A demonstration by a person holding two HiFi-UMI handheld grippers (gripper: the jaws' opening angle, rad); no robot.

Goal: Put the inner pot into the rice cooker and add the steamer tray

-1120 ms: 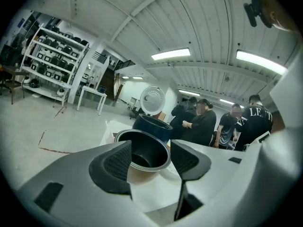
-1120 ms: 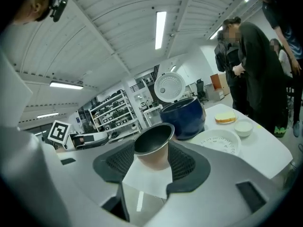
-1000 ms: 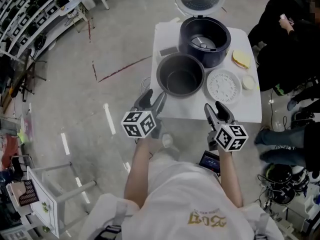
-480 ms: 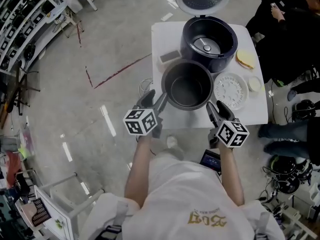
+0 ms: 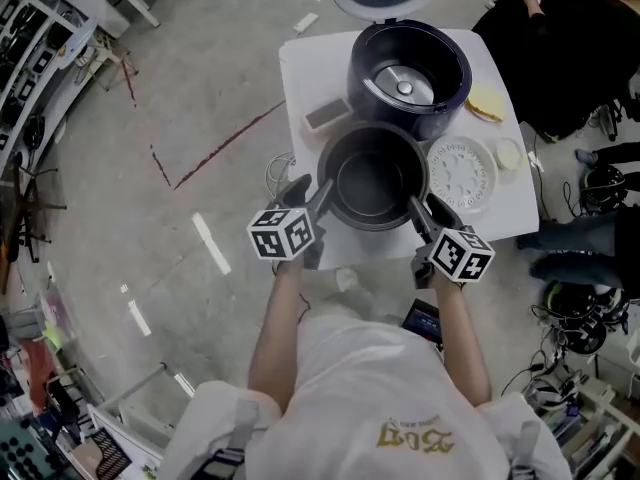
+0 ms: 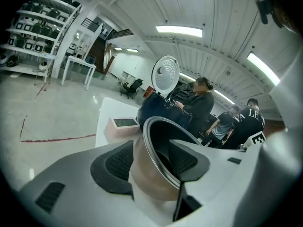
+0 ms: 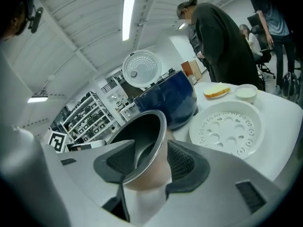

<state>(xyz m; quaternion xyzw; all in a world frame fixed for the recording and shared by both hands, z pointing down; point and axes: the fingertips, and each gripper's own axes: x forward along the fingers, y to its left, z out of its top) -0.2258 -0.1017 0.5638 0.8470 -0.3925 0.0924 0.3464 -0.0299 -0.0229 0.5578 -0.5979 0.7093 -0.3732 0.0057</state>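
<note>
dark metal inner pot (image 5: 372, 178) sits on the white table (image 5: 300, 68), just in front of the open navy rice cooker (image 5: 408, 73) and not yet inside it. the left gripper (image 5: 312, 193) and right gripper (image 5: 428, 213) straddle opposite sides of its rim, 1 jaw inside and 1 outside, wide apart and pinching nothing yet. the left jaws have just been closing. the step looks like taking hold. next, both likely need to clamp the wall evenly, then lift level. the white steamer tray (image 5: 462, 173) waits beside the pot.
</note>
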